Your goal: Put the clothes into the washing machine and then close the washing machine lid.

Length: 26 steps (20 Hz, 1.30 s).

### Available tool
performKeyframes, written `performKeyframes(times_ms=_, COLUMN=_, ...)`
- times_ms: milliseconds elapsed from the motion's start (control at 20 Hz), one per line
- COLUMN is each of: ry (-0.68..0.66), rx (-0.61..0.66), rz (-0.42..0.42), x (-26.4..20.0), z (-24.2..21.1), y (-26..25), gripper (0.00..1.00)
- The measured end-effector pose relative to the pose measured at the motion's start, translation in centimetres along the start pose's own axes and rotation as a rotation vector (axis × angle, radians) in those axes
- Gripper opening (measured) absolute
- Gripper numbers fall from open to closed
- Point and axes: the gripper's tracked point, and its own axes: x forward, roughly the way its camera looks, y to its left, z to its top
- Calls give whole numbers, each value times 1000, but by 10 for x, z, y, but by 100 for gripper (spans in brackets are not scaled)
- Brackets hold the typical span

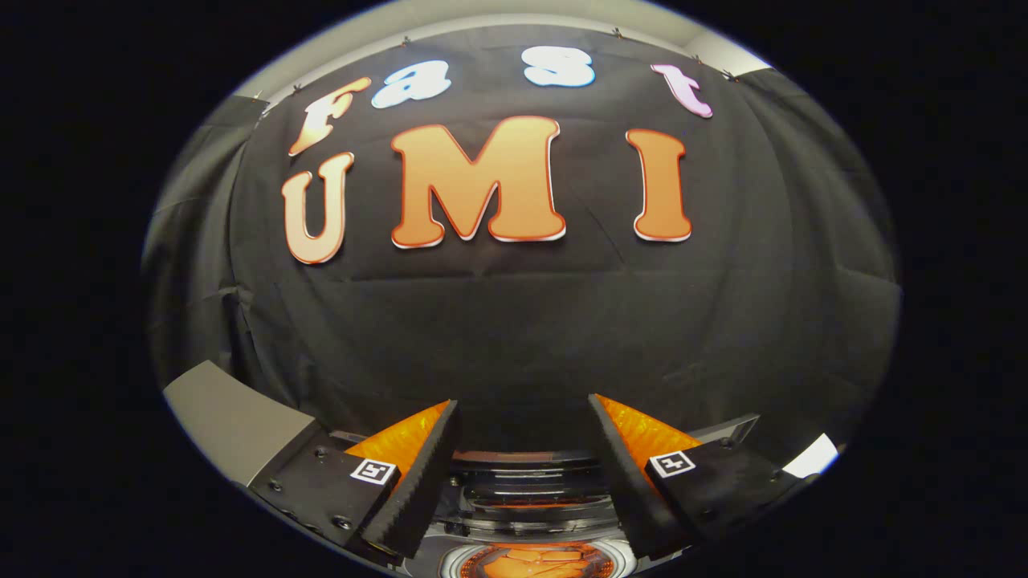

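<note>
In the gripper view, the gripper (pixel 524 417) is held up and faces the booth's wall (pixel 522 321), a black cloth that hangs in soft creases and folds across the whole background. Above the cloth a strip of pale wall or ceiling (pixel 482 12) shows, and small clips hold the cloth's top edge.

The jaws are released: the two fingers (pixel 422 474) stand well apart with nothing between them, and only the dark cloth shows in the gap ahead of them. Each finger carries a small square black-and-white marker (pixel 374 470) on its mount.

Below and between the fingers lies the washing machine (pixel 530 490), seen from above: a clear, glossy lid or rim with curved reflections. Just under it, nearest the camera, is a round opening ringed in pale grey (pixel 458 566), with something orange (pixel 534 562) inside. Whether that is the clothes or a reflection cannot be told.

To the left of the left finger a flat grey panel (pixel 233 421) slants away toward the cloth; whether it belongs to the machine or to a bench cannot be told. Beyond the right finger a thin grey edge (pixel 735 423) and a small white patch (pixel 813 456) show against the cloth.
</note>
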Motion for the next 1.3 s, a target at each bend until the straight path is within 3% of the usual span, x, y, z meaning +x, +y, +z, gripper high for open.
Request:
performKeyframes(times_ms=150, ry=0, rx=14, rz=-15, x=23, z=-1, y=-4, gripper=99)
performKeyframes(times_ms=250, ry=74, rx=11, rz=-55, x=31, z=-22, y=-10, gripper=99)
performKeyframes(times_ms=450, ry=25, rx=-5, rz=-63, x=30, z=-19, y=-9, gripper=99)
performKeyframes(times_ms=1300, ry=-66, rx=-11, rz=-140, x=-65, z=-48, y=-4, gripper=100)
